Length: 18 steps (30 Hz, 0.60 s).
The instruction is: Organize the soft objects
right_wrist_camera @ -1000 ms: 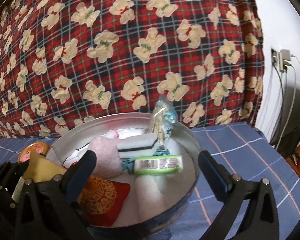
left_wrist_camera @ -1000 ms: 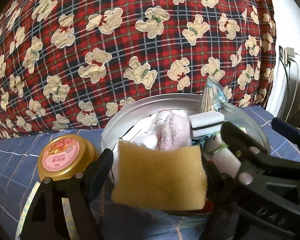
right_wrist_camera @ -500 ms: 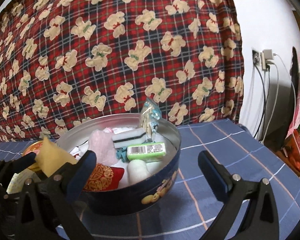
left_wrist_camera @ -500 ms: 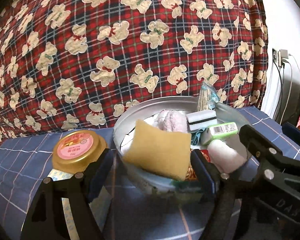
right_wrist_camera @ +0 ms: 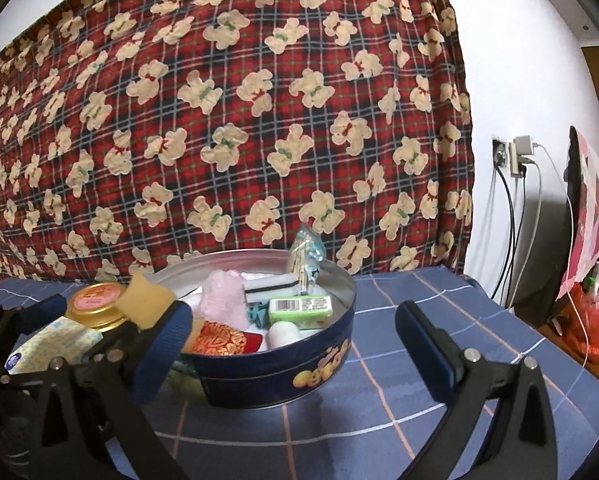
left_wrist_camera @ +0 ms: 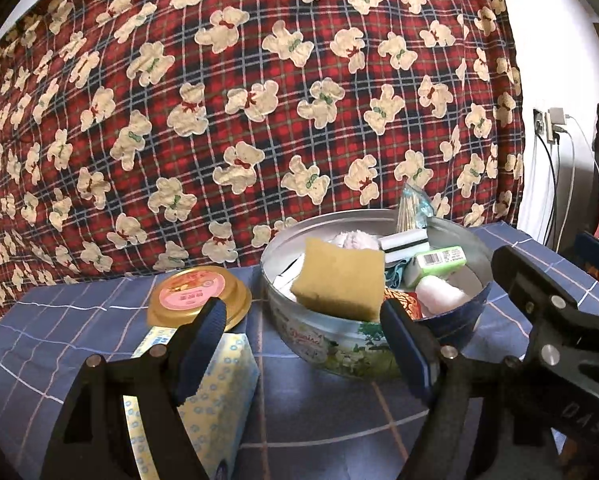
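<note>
backdrop: red plaid bear-print blanket (right_wrist_camera: pixel 239 120) | surface: blue checked cloth (right_wrist_camera: pixel 439 360) | right: white wall (right_wrist_camera: pixel 511 80), socket with chargers (right_wrist_camera: pixel 515 154)

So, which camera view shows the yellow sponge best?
The left wrist view: the sponge shows its whole broad face there, leaning on the tin rim. In the right wrist view the sponge is seen only partly, behind the right tongs' fingers.

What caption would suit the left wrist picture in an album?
Open left gripper facing a yellow sponge propped in a round tin of soft odds and ends.
</note>
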Motion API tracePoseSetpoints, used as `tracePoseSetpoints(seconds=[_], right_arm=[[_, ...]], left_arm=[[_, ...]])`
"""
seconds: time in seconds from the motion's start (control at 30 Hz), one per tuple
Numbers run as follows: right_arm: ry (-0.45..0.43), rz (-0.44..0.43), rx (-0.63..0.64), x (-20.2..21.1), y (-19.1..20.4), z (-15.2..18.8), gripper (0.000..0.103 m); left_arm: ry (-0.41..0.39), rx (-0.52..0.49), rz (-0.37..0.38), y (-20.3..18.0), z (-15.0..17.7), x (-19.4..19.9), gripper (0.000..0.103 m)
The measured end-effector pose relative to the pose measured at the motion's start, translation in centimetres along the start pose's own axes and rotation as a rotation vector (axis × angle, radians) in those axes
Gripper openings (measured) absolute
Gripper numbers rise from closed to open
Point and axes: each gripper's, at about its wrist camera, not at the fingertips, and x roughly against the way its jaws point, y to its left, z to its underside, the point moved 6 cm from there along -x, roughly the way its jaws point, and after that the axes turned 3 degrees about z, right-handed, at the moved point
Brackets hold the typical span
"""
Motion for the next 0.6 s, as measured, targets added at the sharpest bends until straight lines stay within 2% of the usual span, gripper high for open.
tracePoseSetpoints(seconds=[0.27,0.6], right_arm=[[-0.074,-0.019,-0.038,2.0,-0.4,-0.6,0.103],[-0.075,0.006,-0.067,2.6,-1.2,-0.5,0.103]], left_arm=[[-0.001,0.011,0.001,0.4,0.3,0.9,0.081],[-0.038,0.044,-0.002,1.5,0.4,2.1,0.081]])
